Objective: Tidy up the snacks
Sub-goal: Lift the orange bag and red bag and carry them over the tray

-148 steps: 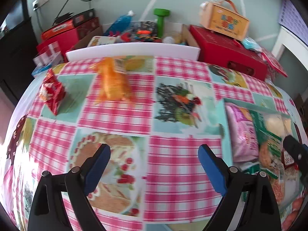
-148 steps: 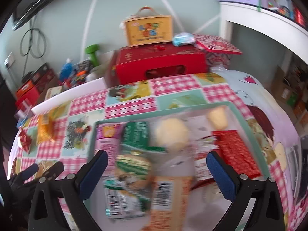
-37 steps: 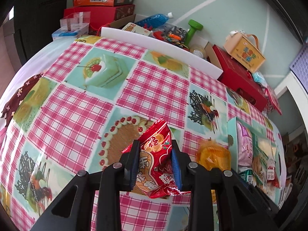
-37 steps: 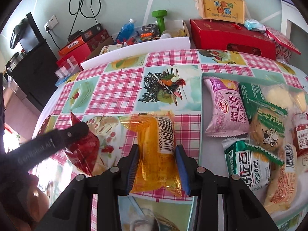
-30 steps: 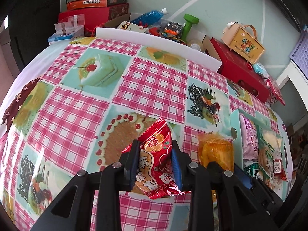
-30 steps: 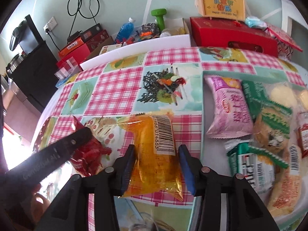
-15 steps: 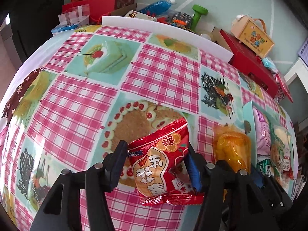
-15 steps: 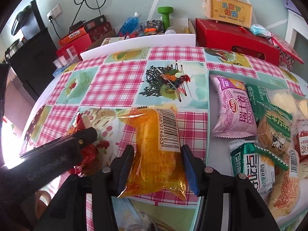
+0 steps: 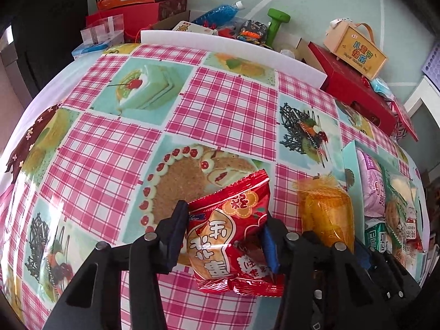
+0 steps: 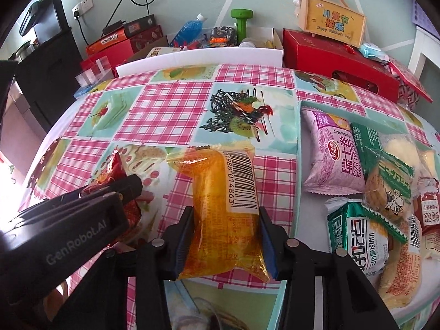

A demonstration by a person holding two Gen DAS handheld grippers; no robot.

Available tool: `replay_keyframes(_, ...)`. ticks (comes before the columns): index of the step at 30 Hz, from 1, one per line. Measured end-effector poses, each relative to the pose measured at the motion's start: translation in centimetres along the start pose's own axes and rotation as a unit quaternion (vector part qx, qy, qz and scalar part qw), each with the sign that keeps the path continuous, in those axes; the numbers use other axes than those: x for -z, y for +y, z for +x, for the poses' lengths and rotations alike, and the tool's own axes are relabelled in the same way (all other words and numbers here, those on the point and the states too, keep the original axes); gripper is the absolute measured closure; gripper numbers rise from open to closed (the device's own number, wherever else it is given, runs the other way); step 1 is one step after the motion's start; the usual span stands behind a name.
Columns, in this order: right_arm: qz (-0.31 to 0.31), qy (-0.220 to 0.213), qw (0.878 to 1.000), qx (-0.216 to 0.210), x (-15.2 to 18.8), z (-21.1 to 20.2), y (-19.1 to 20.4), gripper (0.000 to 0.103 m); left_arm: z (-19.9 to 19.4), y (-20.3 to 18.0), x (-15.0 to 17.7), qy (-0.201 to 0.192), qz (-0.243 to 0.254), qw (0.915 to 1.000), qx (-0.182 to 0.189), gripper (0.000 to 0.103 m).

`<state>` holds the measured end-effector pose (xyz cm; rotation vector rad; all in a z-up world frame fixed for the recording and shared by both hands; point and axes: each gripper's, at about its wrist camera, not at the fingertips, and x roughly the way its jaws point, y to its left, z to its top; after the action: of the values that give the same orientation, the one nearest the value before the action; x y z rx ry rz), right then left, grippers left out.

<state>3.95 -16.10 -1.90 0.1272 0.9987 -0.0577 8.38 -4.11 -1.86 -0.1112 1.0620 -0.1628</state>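
Observation:
A red snack packet point(image 9: 228, 236) lies face up on the checked tablecloth between the pads of my left gripper point(image 9: 225, 214). Its jaws are closing and both pads touch the packet's sides. Just to its right, an orange snack packet point(image 10: 220, 209) with a barcode sits between the pads of my right gripper point(image 10: 225, 213), whose jaws are also closing and pinch it. The orange packet point(image 9: 327, 214) lies beside the teal tray point(image 10: 298, 148), which holds several wrapped snacks. The left gripper's body point(image 10: 82, 214) shows at the left of the right wrist view.
A white foam board point(image 10: 198, 55) stands along the table's far edge. Behind it are red boxes point(image 10: 338, 55), a yellow wooden box with a handle point(image 10: 332, 20), a green dumbbell point(image 10: 242, 22) and a blue bottle point(image 10: 189, 30). A black cabinet point(image 10: 49, 55) stands far left.
The left jaws widened and then came back in; the red packet turned from edge-on to face up between them. The right jaws loosened slightly and narrowed again on the orange packet.

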Motion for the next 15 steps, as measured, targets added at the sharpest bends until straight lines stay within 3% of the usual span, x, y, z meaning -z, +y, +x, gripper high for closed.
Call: replay_keyframes(15,0.023,-0.034,0.999,-0.010,-0.6,-2.9,-1.0,0.059,-3.4,-0.4,-0.9,-0.047,0.000,0.9988,0.009,0.054)
